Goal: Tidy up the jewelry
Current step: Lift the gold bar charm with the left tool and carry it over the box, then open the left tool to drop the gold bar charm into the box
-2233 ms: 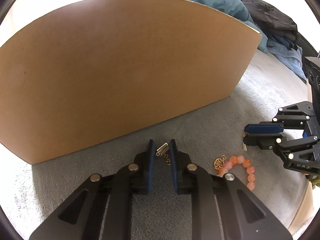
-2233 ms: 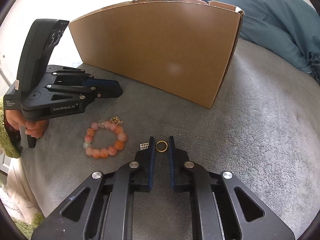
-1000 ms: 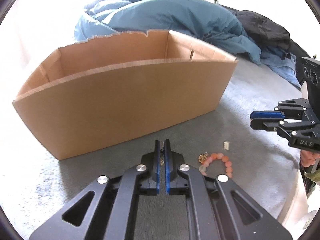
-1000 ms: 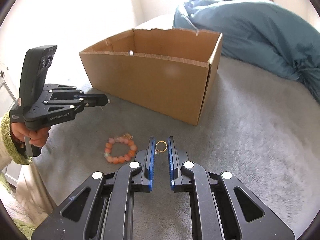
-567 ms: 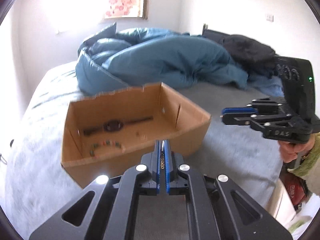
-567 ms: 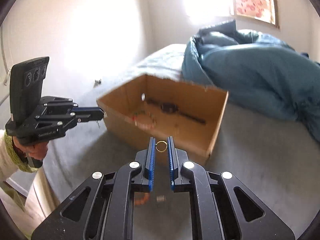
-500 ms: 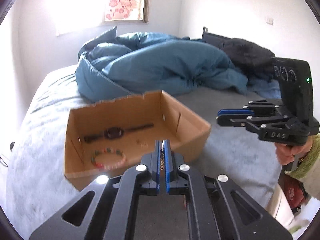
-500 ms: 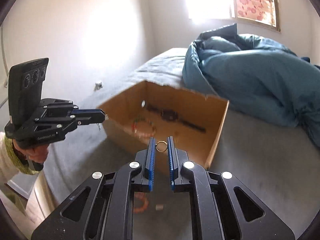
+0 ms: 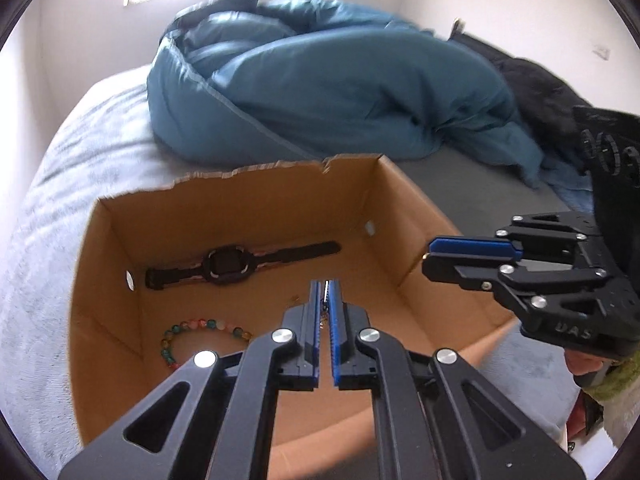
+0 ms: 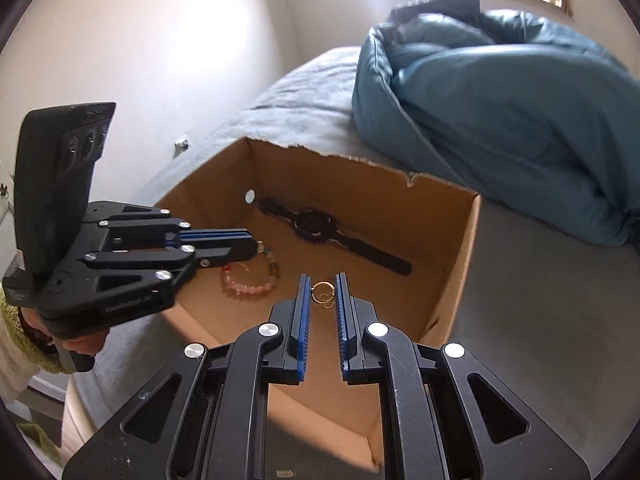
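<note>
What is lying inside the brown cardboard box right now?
Inside the brown cardboard box lie a black wristwatch and a multicoloured bead bracelet. The left gripper and its arms cover the near floor, so anything there cannot be seen.

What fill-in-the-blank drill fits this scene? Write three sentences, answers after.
1. The right gripper is shut on a small gold ____.
2. The black watch lies flat inside the cardboard ____.
3. Behind the box, a crumpled ____ duvet lies on the bed.
Missing words: ring; box; blue
</note>
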The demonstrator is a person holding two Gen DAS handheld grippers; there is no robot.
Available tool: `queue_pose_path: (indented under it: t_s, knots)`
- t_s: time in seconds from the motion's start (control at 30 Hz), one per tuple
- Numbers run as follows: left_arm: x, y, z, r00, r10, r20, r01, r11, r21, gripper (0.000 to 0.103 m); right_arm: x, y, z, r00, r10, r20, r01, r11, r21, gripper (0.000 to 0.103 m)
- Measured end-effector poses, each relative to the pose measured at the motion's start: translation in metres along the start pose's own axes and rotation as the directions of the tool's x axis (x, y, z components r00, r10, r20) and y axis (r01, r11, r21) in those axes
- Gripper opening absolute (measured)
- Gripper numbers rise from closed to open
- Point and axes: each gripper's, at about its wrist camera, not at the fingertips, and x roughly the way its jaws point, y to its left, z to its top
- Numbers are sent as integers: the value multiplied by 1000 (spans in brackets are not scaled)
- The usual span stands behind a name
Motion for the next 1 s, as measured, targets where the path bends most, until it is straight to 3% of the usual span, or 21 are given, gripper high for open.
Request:
queue_pose_path:
  t_s: [0.13,0.37,0.67,1.0]
  knots:
    - [25,8,3,997,17,-71,-19,999,-32,5,15,-8,5,1000,-10,-19,10,1000,13,13]
    - [31,16,1,997,5,-74,-10,998,-65,31,21,-13,5,1000,-12,-18,13,1000,19,22]
    - [17,19,2,999,11,-46,-16,995,-96,36,6,-14,2,1000,-18,13,18,999,28,29]
    - [-49,-1,-20,997,39,69,-37,999,-31,39,-57,-2,-29,993,-31,112,27,999,39,35]
